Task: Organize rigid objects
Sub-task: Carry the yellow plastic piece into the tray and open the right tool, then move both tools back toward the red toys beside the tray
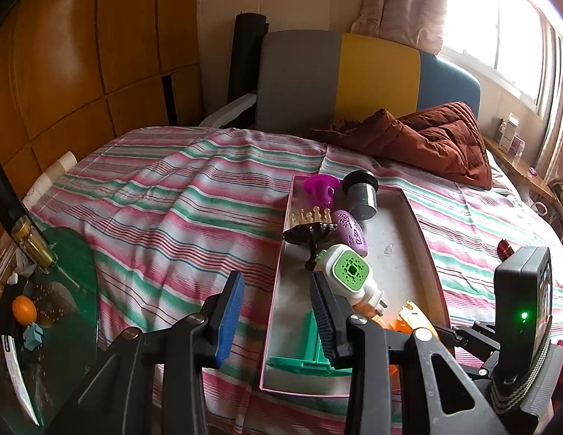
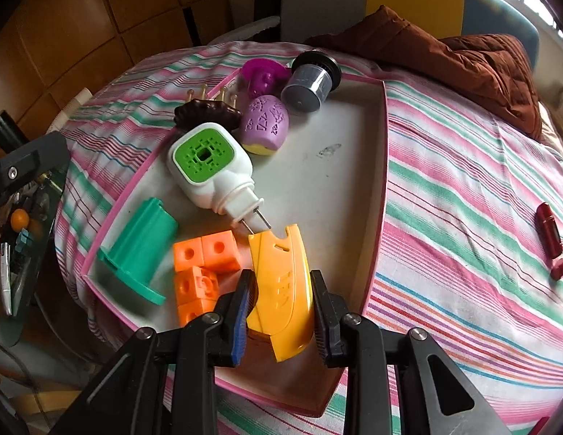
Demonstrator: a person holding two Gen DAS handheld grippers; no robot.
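Observation:
A pink-rimmed white tray (image 2: 385, 137) lies on the striped bed and holds several things: a white and green plug-in (image 2: 209, 165), a green plastic spool (image 2: 143, 246), orange cubes (image 2: 201, 268), a purple egg (image 2: 265, 123), a magenta piece (image 2: 263, 74), a dark cup (image 2: 310, 79) and a brown comb (image 2: 205, 112). My right gripper (image 2: 281, 311) has its jaws around a yellow plastic shell (image 2: 285, 290) that rests in the tray's near end. My left gripper (image 1: 278, 311) is open and empty over the tray's left rim (image 1: 278, 279), beside the spool (image 1: 310, 348).
A red piece (image 2: 550, 232) lies on the bedsheet right of the tray. A rust-brown quilt (image 1: 426, 137) is bunched at the far side. A green glass side table (image 1: 56, 290) with small items stands at the left. The other gripper's body (image 1: 521, 308) is at the right.

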